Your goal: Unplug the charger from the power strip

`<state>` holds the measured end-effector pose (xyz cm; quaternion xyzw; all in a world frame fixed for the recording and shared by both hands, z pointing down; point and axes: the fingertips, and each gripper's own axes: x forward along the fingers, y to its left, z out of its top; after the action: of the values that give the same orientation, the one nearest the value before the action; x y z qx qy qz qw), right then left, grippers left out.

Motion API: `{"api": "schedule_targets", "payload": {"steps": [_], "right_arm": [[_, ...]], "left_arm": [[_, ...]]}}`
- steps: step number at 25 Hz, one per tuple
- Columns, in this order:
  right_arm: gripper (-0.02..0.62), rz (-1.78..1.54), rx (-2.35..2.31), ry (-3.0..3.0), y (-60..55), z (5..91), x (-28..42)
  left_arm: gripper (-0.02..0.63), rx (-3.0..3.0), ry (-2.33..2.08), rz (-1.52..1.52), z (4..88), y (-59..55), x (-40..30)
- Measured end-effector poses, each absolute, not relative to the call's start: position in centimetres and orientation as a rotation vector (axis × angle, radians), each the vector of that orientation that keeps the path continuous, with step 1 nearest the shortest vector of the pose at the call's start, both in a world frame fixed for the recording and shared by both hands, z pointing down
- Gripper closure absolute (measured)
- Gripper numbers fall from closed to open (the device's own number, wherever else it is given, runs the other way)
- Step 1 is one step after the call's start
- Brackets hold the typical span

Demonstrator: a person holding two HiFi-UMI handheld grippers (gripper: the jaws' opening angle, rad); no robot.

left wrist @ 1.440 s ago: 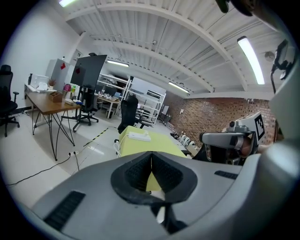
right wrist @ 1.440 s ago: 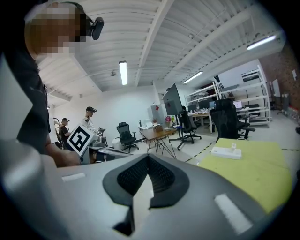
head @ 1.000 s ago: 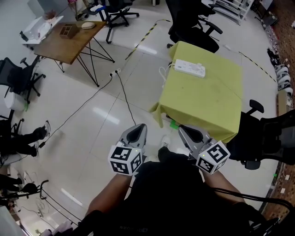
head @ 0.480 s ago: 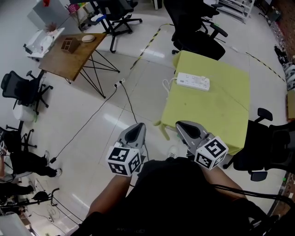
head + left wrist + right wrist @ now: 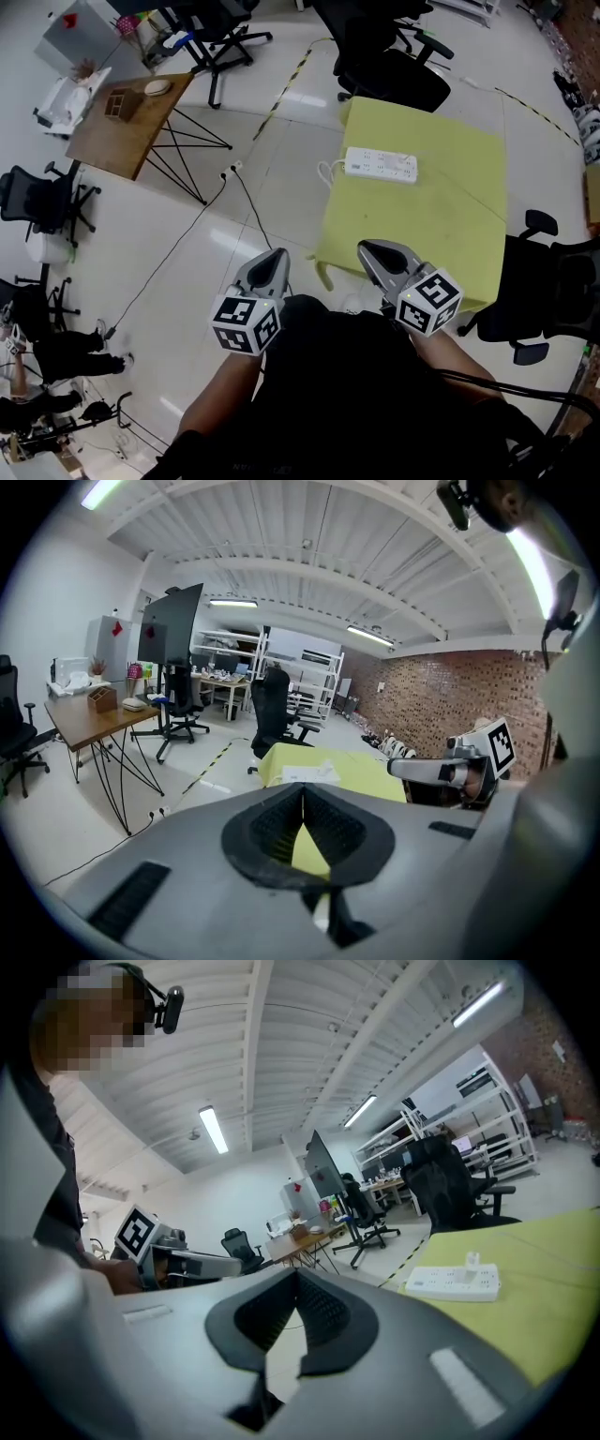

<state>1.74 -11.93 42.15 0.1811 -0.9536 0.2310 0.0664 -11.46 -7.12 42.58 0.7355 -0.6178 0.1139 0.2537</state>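
A white power strip [image 5: 381, 165] lies on the far part of a yellow-green table [image 5: 422, 225], its white cord looping off the left end. In the right gripper view a small white charger [image 5: 472, 1259] stands plugged into the strip [image 5: 452, 1283]. My left gripper [image 5: 275, 256] hangs over the floor just left of the table's near corner, shut on nothing [image 5: 302, 794]. The right gripper [image 5: 367, 247] is over the table's near edge, well short of the strip, its jaws shut and empty [image 5: 297, 1279].
Black office chairs [image 5: 384, 56] stand behind the table, and another chair [image 5: 548, 281] sits at its right. A wooden table [image 5: 127, 122] is far left. A black cable [image 5: 187, 244] crosses the white floor from a floor socket [image 5: 230, 172].
Both grippers have travelled forward toward the yellow-green table, which now lies closer beneath them. Their jaws have stayed shut.
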Motion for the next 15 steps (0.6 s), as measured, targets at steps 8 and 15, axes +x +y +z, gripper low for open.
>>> {"api": "schedule_targets", "payload": {"steps": [8, 15], "right_arm": [[0.592, 0.774, 0.715, -2.807, -14.6, 44.2, 2.2], [0.592, 0.789, 1.003, -2.7, -19.9, 45.1, 2.7]], "left_arm": [[0.598, 2.071, -1.542, 0.362, 43.4, -12.1, -11.5], [0.598, 2.226, -1.316, 0.415, 44.9, -19.0, -11.6]]}}
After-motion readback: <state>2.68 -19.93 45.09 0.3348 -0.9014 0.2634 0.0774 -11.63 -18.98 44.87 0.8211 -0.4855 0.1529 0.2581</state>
